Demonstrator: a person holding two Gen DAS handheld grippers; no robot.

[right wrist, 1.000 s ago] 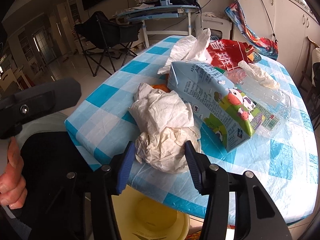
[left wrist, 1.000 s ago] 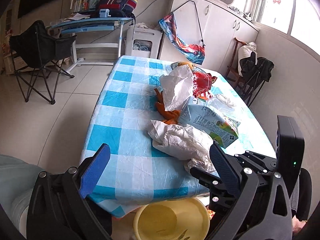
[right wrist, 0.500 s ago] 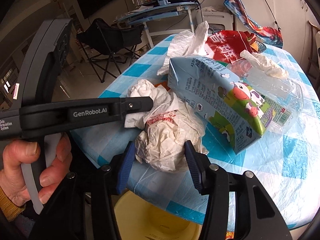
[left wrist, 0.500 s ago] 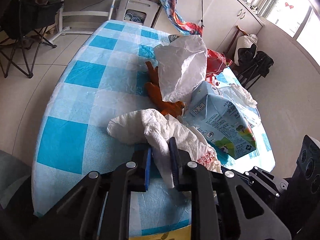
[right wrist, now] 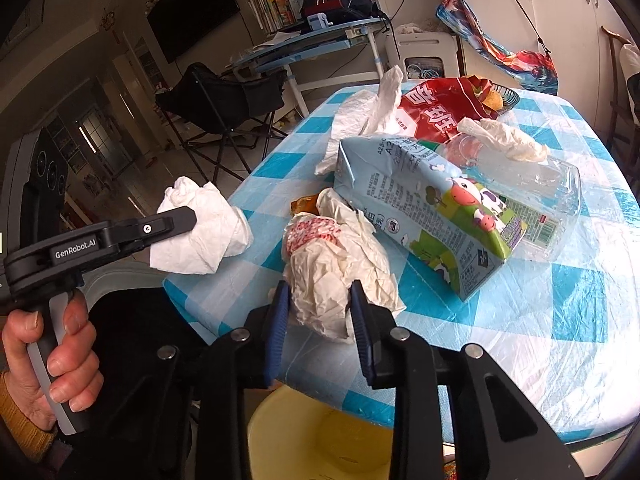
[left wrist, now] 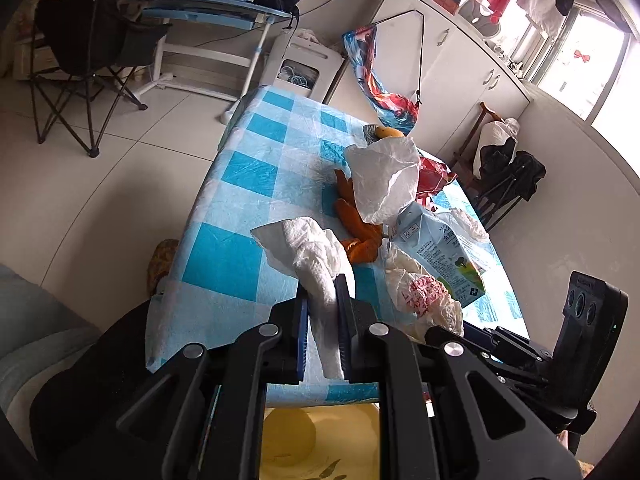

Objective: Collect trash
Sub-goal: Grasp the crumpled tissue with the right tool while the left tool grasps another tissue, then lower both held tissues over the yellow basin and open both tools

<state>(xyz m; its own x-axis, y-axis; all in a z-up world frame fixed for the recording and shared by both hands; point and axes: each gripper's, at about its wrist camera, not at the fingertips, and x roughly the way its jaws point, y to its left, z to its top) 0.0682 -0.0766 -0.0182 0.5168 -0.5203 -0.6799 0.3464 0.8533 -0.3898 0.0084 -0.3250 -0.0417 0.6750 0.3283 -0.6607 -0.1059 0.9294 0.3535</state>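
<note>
My left gripper (left wrist: 322,290) is shut on a white paper towel (left wrist: 308,248) and holds it just off the near edge of the checked table (left wrist: 256,176). The right wrist view shows that towel (right wrist: 204,236) hanging from the left gripper (right wrist: 188,216), clear of the pile. My right gripper (right wrist: 320,300) has its jaws closing on a crumpled white wrapper with red print (right wrist: 332,264), and both pads touch its sides. A yellow bin (right wrist: 320,432) stands on the floor under the table edge, below both grippers.
Behind the wrapper lie a milk carton (right wrist: 432,216), a clear plastic container (right wrist: 540,192), a red snack bag (right wrist: 436,112), a white plastic bag (left wrist: 384,176) and orange peel (left wrist: 356,232). A folding chair (left wrist: 92,48) and a desk (left wrist: 208,12) stand beyond the table.
The left gripper went from wide open to shut on the paper towel and pulled it left, away from the pile. The right jaws narrowed onto the crumpled wrapper.
</note>
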